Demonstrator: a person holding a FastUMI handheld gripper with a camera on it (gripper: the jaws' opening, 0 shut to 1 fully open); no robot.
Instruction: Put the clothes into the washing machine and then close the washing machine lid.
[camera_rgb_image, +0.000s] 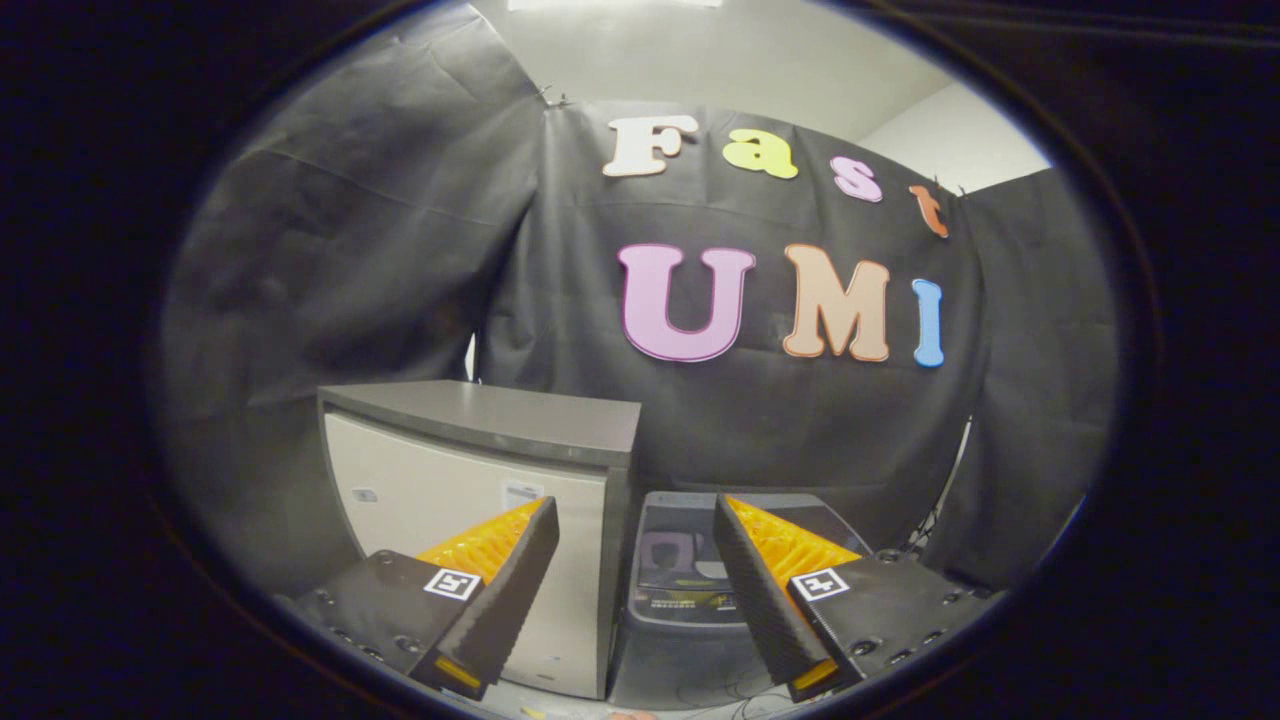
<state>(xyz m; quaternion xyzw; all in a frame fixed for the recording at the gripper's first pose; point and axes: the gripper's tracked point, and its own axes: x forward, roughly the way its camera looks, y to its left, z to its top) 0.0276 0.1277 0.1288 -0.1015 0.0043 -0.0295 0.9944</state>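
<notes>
My gripper (637, 520) is open, its two black fingers with orange ribs spread wide and nothing between them. Beyond and below the fingers stands the washing machine (690, 585), dark grey, seen from above with its glass lid (680, 550) lying flat. Something pale purple shows through the lid. The right finger (760, 580) overlaps the machine's right side.
A beige cabinet (470, 500) with a grey top stands right beside the washing machine on its left, taller than it; the left finger (500, 590) crosses in front of it. Black cloth walls close in the booth behind and to both sides.
</notes>
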